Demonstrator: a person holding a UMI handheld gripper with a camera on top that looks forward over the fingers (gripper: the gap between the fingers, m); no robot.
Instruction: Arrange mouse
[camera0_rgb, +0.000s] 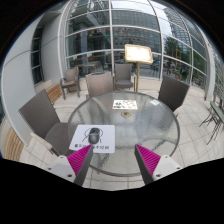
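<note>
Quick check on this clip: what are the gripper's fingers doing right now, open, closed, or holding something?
Gripper: fingers open, holding nothing; the dark computer mouse lies on its white rectangular mat on the round glass table, just ahead of them.

Dark mouse lying on a white mat on a round glass table

The mouse is small, dark and rounded, lying flat near the middle of the mat; the mat is a white rectangle with a strip of dark print along its near edge, lying flat on the near part of the tabletop; both lie just beyond the tips of the fingers, a little toward the left finger, untouched; finer detail of the mouse cannot be made out.
</note>
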